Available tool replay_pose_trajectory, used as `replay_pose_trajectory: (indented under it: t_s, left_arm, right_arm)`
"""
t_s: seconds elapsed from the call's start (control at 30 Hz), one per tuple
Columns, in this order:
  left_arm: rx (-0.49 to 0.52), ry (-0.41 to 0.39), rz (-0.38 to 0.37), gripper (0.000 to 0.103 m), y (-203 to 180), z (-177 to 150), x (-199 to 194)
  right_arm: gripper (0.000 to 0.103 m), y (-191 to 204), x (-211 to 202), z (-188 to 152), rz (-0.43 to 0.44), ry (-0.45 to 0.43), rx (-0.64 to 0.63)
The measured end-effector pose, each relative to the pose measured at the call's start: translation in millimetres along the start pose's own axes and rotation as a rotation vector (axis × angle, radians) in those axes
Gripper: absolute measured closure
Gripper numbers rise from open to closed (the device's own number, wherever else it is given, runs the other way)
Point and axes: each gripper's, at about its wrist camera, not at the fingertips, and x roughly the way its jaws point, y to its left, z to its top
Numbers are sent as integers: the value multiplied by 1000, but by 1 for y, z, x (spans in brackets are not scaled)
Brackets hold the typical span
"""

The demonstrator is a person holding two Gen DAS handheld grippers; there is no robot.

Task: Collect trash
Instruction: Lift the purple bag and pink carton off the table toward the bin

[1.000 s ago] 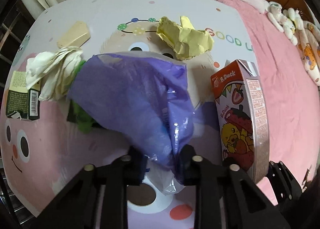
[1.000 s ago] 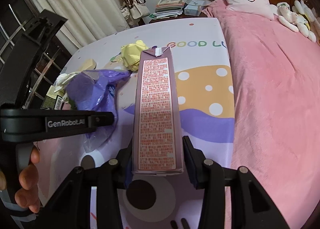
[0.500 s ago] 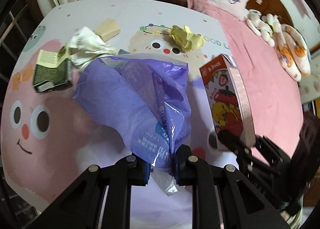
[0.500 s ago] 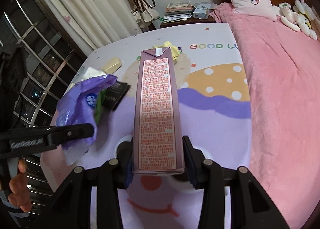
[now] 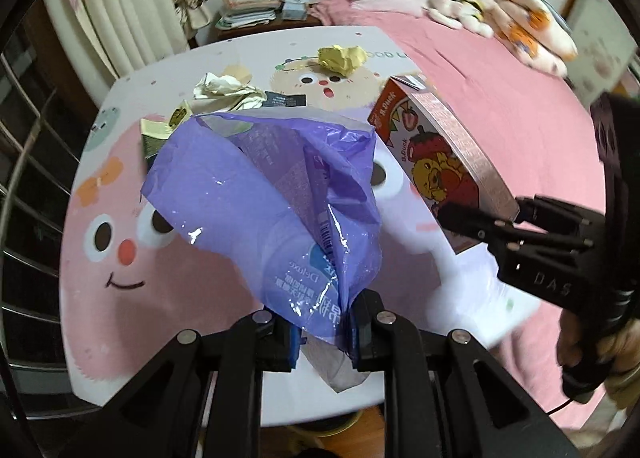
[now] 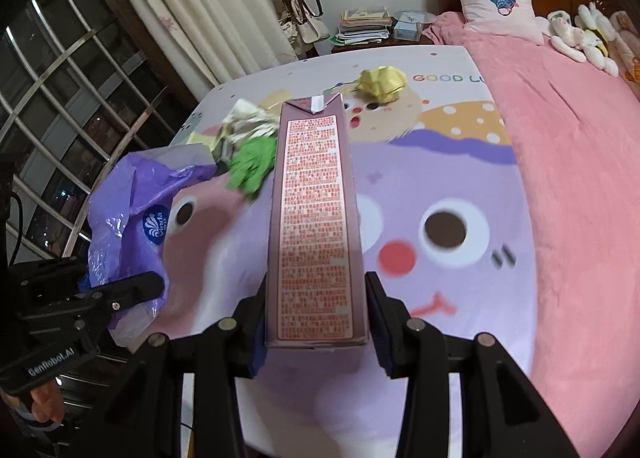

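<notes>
My left gripper (image 5: 322,332) is shut on the edge of a purple plastic bag (image 5: 272,194), held up above the table with its mouth facing away; the bag also shows at the left of the right wrist view (image 6: 132,214). My right gripper (image 6: 316,328) is shut on a pink strawberry drink carton (image 6: 316,218), held lying along the fingers. In the left wrist view the carton (image 5: 436,162) hangs just right of the bag's mouth. Loose trash lies on the table: a crumpled yellow paper (image 6: 382,84), a white crumpled paper (image 5: 224,88), a green wrapper (image 6: 252,166).
The cartoon-print table (image 6: 460,178) stands against a pink bed (image 6: 580,138) on the right. A window grille (image 6: 60,98) and curtains are at the left. A bedside stand with books (image 6: 364,28) is behind. A dark flat packet (image 5: 286,100) and a green box (image 5: 154,136) lie near the bag.
Both grippers have risen and pulled back from the table. The bag has lifted and opened wider. The carton has moved closer to the bag's mouth.
</notes>
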Motion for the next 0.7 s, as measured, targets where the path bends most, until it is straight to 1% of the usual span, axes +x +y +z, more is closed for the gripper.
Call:
replay_pose_trajectory:
  t_s: [0.13,0.23,0.33,0.43,0.53,0.6,0.7]
  left_arm:
    - [68,-24,-18,87,10,-40,-20]
    - [114,-38,-34,87,21,-76,-36]
    - [157,-48,-27,87,32,-110,-47]
    - [178,-53,-19,87,43,-142,-58]
    - [190,-50,-21,87,50,-171,-63]
    - [192,-22,-32,87,53,-190,-61]
    - [192,26,-46,87,51,-212,-52]
  right_arm:
    - [61,31,-17,-37,-25,-20,22]
    - [61,57,-26,-71,-46,-26,52]
    - [61,84,-33,-108,-68,-29,89]
    - [61,108,-37,-140,-76,-17,118]
    - [61,130,-37,-172,-79,14,108]
    - [61,141,-35,-194,-80,53,109]
    - [61,145,-29,-217,-81,107,125]
